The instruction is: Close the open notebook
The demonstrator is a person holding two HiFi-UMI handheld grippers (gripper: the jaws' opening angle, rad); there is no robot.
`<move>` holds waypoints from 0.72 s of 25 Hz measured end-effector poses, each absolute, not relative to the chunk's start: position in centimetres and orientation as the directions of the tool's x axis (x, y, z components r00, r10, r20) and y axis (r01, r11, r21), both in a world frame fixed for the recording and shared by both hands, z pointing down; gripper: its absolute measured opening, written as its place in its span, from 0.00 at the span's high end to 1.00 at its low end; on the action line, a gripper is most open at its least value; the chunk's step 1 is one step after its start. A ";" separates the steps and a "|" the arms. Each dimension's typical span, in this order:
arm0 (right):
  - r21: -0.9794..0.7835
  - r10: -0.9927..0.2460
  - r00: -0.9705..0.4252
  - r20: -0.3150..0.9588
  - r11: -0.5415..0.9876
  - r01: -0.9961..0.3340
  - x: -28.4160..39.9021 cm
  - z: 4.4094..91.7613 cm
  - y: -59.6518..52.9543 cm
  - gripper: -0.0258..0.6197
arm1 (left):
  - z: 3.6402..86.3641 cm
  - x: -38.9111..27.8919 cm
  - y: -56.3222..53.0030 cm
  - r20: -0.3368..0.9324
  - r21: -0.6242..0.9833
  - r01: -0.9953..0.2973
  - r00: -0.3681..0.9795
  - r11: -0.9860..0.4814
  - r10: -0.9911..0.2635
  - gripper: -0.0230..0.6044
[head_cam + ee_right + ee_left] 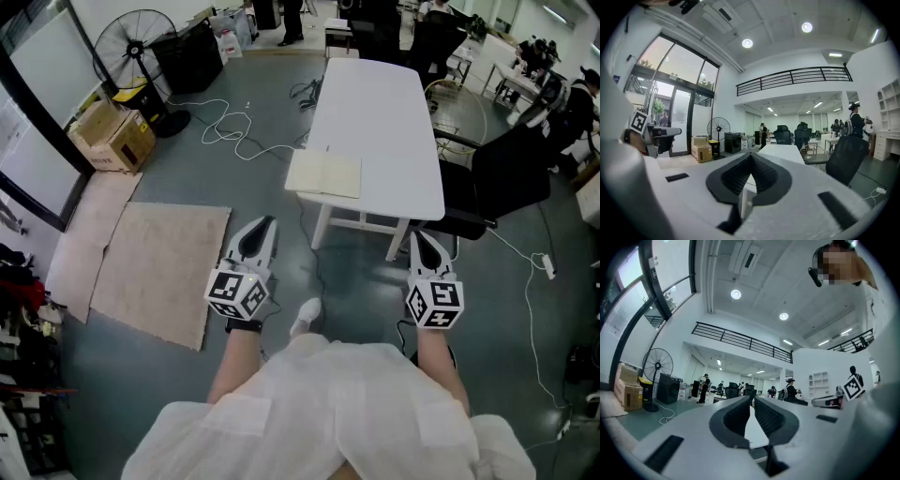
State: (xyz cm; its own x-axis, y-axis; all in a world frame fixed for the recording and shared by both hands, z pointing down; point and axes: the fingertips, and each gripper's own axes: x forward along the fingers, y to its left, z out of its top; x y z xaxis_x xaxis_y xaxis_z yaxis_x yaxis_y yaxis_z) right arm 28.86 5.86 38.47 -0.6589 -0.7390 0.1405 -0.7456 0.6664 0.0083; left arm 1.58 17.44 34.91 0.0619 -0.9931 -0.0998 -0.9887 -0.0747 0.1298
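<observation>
The open notebook (pixel 323 173) lies flat, cream pages up, on the near left corner of a long white table (pixel 384 103). Both grippers hang in the air short of the table's near end, pointing roughly level towards it. My left gripper (pixel 267 223) is below and left of the notebook, its jaws shut with nothing between them. My right gripper (pixel 415 234) hovers by the table's near right corner, fingertips meeting, also empty. In the left gripper view the left gripper (pixel 752 399) shows closed jaws. The right gripper (pixel 751 155) looks along the table (pixel 785 152).
A beige rug (pixel 159 267) lies on the floor to the left. Behind it stand a cardboard box (pixel 112 136) and a floor fan (pixel 141 47). A black office chair (pixel 506 178) sits at the table's right side. Cables (pixel 234 131) trail over the floor.
</observation>
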 end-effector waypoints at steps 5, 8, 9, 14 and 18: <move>0.016 -0.735 -0.665 0.132 0.672 -0.740 28.5 38.3 6.1 0.96 | 34.8 1.7 17.6 -0.103 0.124 -0.989 0.065 -0.078 -0.993 0.91; 0.017 -0.735 -0.666 0.127 0.673 -0.740 28.6 38.1 6.2 0.96 | 34.6 1.9 17.7 -0.104 0.121 -0.989 0.068 -0.081 -0.992 0.91; 0.017 -0.736 -0.665 0.125 0.672 -0.740 28.6 38.0 6.2 0.96 | 34.6 2.0 17.7 -0.104 0.120 -0.989 0.070 -0.082 -0.992 0.91; -0.003 -0.737 -0.665 0.124 0.670 -0.743 28.6 38.2 6.1 0.96 | 34.9 1.9 17.8 -0.098 0.126 -0.988 0.071 -0.084 -0.993 0.91; -0.054 -0.727 -0.681 0.092 0.679 -0.732 28.6 38.2 6.2 0.96 | 35.3 1.9 17.7 -0.090 0.136 -0.987 0.072 -0.084 -0.993 0.91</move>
